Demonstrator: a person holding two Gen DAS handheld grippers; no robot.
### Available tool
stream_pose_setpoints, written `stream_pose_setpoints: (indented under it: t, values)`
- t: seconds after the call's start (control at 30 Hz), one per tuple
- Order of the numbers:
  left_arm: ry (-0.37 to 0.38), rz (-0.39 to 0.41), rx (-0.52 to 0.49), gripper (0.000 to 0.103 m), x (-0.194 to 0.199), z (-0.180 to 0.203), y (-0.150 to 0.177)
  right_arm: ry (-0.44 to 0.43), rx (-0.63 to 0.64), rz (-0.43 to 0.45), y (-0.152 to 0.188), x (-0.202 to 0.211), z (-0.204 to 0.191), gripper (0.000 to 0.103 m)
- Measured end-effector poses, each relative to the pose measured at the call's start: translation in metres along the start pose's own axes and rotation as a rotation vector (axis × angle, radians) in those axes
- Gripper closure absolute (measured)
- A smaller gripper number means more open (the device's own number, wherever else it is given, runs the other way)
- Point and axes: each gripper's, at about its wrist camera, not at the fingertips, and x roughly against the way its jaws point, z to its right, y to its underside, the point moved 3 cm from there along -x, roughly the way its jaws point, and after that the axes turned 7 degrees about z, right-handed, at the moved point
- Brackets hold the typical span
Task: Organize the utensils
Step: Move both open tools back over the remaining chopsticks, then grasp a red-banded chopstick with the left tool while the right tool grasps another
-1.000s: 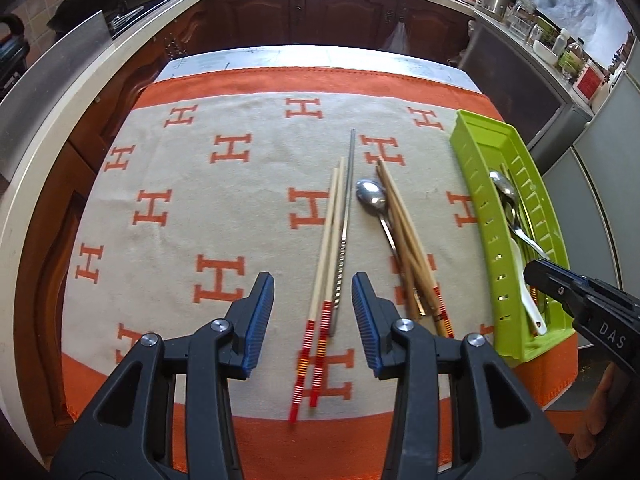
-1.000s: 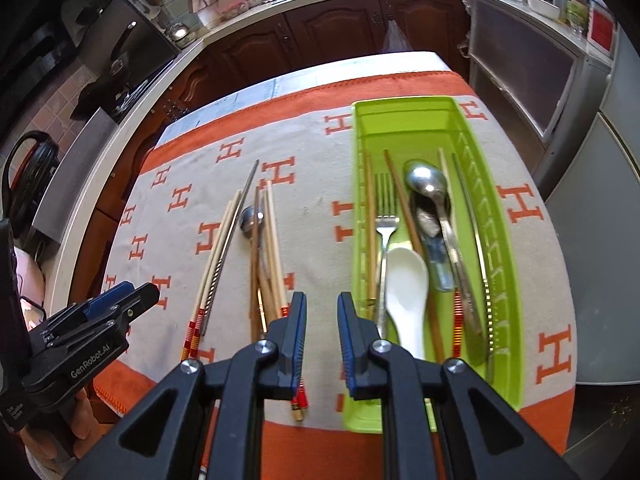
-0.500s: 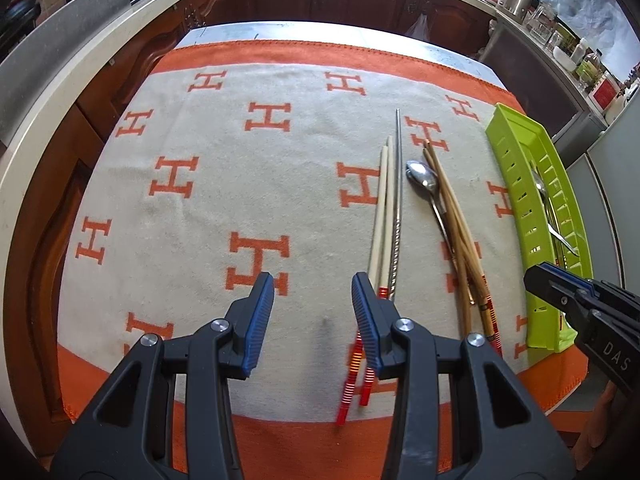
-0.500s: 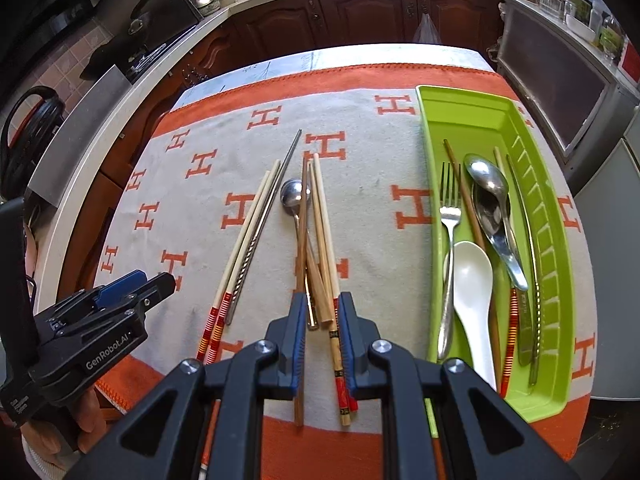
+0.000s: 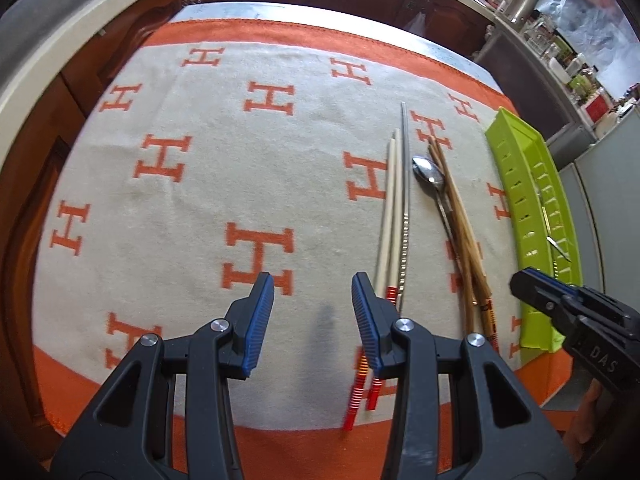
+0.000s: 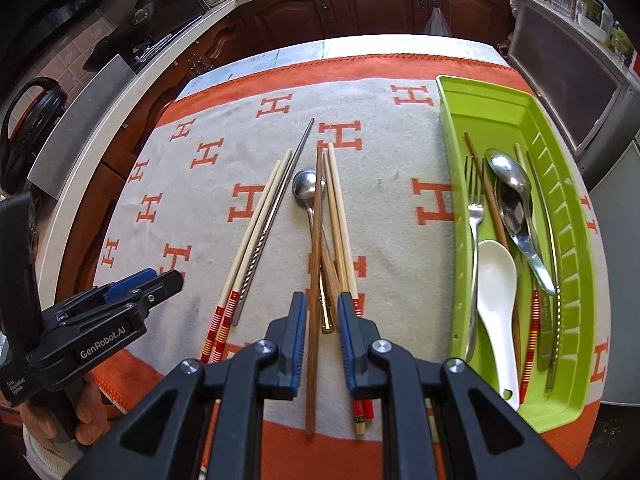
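On the orange-and-cream H-patterned cloth [image 6: 384, 216] lie two pale chopsticks with red-striped ends [image 6: 256, 232], a metal chopstick [image 6: 276, 216], a metal spoon [image 6: 306, 188] and a bundle of brown chopsticks [image 6: 336, 216]. My right gripper [image 6: 322, 312] hovers low over the near end of that bundle, open only narrowly, with one dark chopstick [image 6: 314, 264] running between its fingers untouched. My left gripper [image 5: 313, 292] stands open over bare cloth, just left of the pale chopsticks [image 5: 386, 216]. The green tray [image 6: 488, 120] at the right holds a fork [image 6: 474, 208], a white spoon [image 6: 496, 280], metal spoons and chopsticks.
The table's near edge runs just below both grippers. Dark wooden cabinets and a curved counter surround the table, with a kettle and jars on the far right counter. A hand holds the left gripper [image 6: 132, 292] at the lower left of the right wrist view.
My right gripper has swung left from the tray to above the brown chopstick bundle. My left gripper has shifted left off the pale chopsticks and come closer to the cloth.
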Motion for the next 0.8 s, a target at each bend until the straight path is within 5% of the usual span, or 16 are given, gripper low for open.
stream_pose_setpoints:
  t: [0.3,0.8]
  values:
    - [0.048,-0.048,-0.125,0.066,-0.023,0.03,0.013,-0.031,0.01,-0.001,0.003,-0.004,-0.002,0.087]
    - [-0.114,0.0,-0.268,0.066,-0.038,0.05,0.014,-0.048,0.046,0.008,0.009,-0.006,-0.009,0.088]
